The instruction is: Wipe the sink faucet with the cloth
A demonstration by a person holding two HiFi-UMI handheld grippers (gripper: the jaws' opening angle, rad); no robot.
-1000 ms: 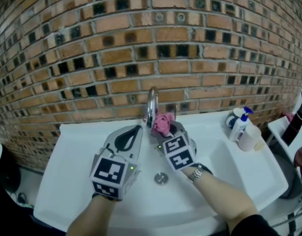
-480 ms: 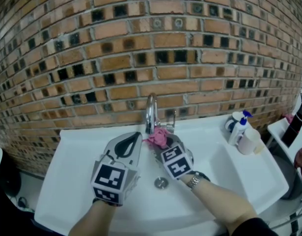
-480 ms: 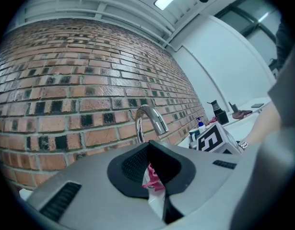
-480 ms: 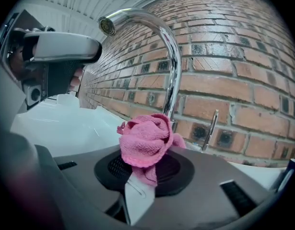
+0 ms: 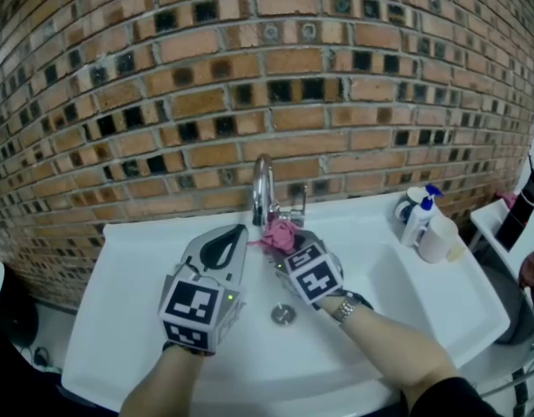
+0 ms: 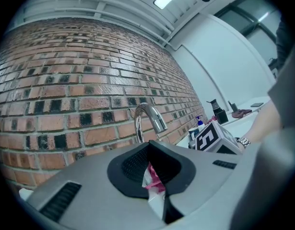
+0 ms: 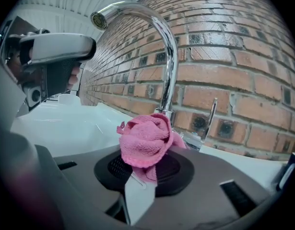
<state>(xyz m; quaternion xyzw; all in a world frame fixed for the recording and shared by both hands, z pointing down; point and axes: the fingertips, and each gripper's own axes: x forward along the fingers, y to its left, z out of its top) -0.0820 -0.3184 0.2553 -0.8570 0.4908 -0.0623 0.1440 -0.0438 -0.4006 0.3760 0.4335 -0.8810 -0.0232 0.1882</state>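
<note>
Two grippers hang over the white sink (image 5: 136,302), but only one carries the job. The right gripper (image 7: 145,166) is clenched on the pink cloth (image 7: 143,137), a bunched wad poking out past its jaws. The faucet (image 7: 169,56) lies straight ahead & just beyond that wad, toward the far brick wall (image 5: 249,76). The cloth sits at the foot of the stem, prob. touching it, tho contact isn't certain.

The stem's long axis is upright, then it arcs over toward the near side w/ the nozzle out over the basin. So the next wipe, as I judge it, runs up along the stem w/ the wad pressed to the metal.

The right hand is the nearer one. The left gripper (image 5: 236,235) hangs just left of the stem, jaws fully together, pointing level. A pink sliver shows at its jaw line in the left gripper view; nipped corner or cloth seen past the jaws, can't tell.

Materials:
- **Faucet:** polished chrome, smooth, round in section, likely slippery. A thin lever (image 7: 212,115) stands just right of it.
- **Cloth:** soft, nubby terry; should mould round the tube.
- **Sink:** glossy & smooth.
- **Wall:** rough brick w/ dark inset squares.
</note>
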